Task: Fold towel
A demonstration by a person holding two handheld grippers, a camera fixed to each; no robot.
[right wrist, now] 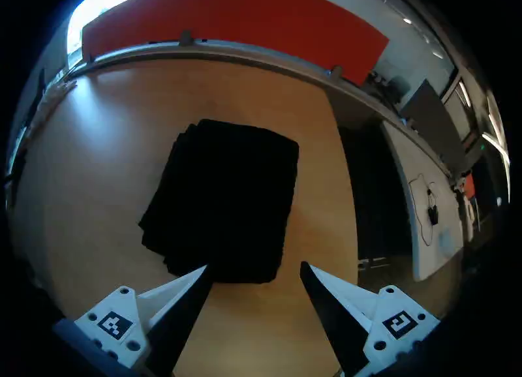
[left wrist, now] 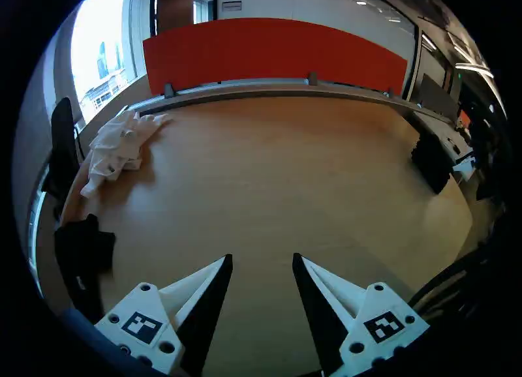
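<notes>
If nudged by the right gripper (right wrist: 254, 266), parted and empty at the near edge of the folded black towel (right wrist: 222, 201) on the table (right wrist: 98, 149), could slide askew, unfold. Left gripper (left wrist: 261, 255) likewise parted, empty; crumpled white cloth (left wrist: 121, 145) well apart.

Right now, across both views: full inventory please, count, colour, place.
towel: 1, black, folded, mid-table
crumpled cloth: 1, white, table's far left
dark cloth: 1, black, table's near left edge
table: 1, light wood, under everything
divider panel: 1, red, along table's far edge
chair: 1, black, beyond table's left side
left gripper: 1, white and black, open over bare table
right gripper: 1, same colours, open at towel's near edge
</notes>
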